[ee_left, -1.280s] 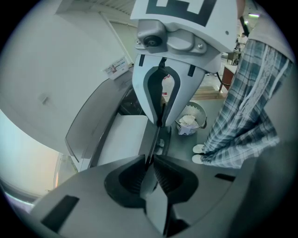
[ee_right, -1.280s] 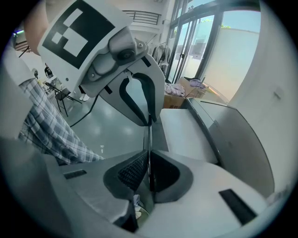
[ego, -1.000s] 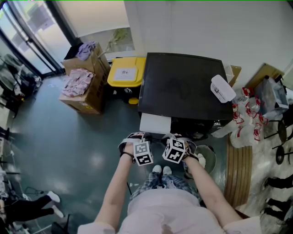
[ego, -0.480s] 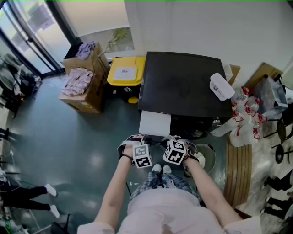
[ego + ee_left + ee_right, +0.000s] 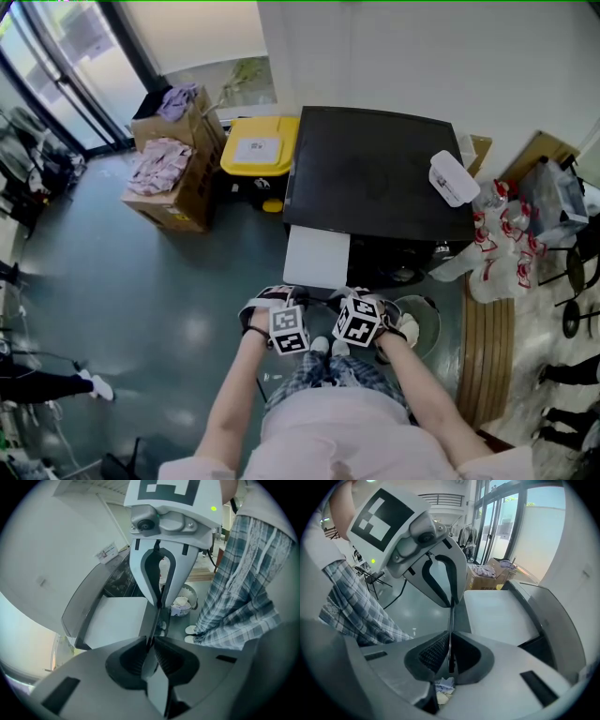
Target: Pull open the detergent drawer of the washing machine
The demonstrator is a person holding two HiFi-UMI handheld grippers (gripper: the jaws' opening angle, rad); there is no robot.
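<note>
Cardboard boxes (image 5: 199, 192) hold crumpled cloth (image 5: 156, 165); white detergent drawer (image 5: 317, 258) stands pulled out.

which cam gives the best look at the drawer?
Head view: the drawer shows nearly whole from above, a white panel sticking out of the machine. Each gripper view shows it slanted and partly hidden, with its front edge clamped in that view's jaws.

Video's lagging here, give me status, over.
Left tool, right tool shut on detergent drawer front edge. Drawer out of washing machine. Nothing in the way.
</note>
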